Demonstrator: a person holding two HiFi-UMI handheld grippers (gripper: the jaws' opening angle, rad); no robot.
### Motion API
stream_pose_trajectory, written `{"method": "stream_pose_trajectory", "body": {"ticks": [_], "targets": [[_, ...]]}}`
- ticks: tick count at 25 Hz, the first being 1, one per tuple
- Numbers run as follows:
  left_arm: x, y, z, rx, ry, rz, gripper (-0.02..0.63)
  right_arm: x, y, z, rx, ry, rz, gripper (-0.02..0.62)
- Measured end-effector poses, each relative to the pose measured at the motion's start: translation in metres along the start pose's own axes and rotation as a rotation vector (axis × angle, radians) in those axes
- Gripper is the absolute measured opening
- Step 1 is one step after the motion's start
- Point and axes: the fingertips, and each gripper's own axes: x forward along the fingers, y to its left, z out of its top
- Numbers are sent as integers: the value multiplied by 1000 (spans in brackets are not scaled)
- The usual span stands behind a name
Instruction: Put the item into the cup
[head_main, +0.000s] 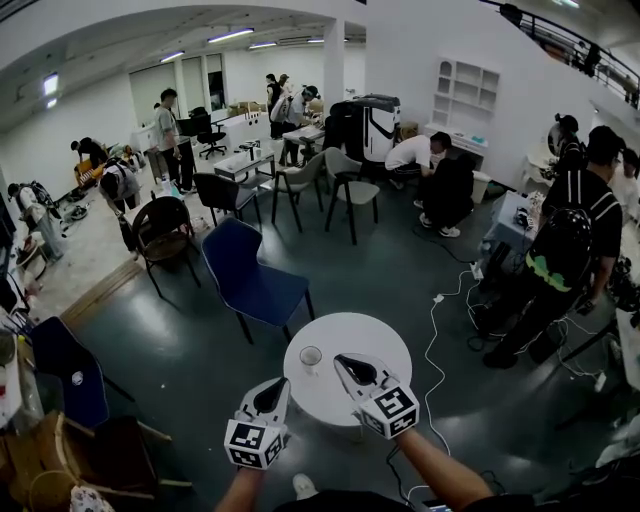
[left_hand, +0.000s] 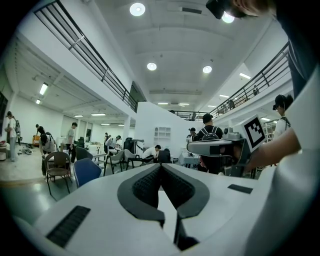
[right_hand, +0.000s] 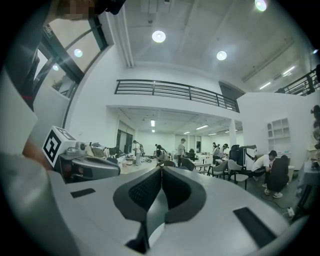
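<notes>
A small clear cup (head_main: 311, 357) stands on the left part of a round white table (head_main: 372, 335) in the head view. No item for it shows in any frame. My left gripper (head_main: 276, 385) hovers at the table's near left edge, just short of the cup, with its jaws together and nothing between them. The right gripper (head_main: 346, 361) is over the table immediately right of the cup, jaws also together and empty. Both gripper views look level across the room, not at the table. The left gripper (left_hand: 161, 166) and the right gripper (right_hand: 161, 169) each show pads meeting at the tip.
A blue chair (head_main: 250, 270) stands just beyond the table and another (head_main: 65, 375) at the left. A white cable (head_main: 436, 335) trails on the floor to the right. A person with a backpack (head_main: 565, 240) stands at the right; more chairs, tables and people fill the room behind.
</notes>
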Motion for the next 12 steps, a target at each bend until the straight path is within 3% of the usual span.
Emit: {"method": "stream_pose_trajectory", "body": {"ticks": [12], "targets": [[-26, -64, 5, 40, 1, 19, 15, -73, 7, 2, 0, -21, 22, 23]]}}
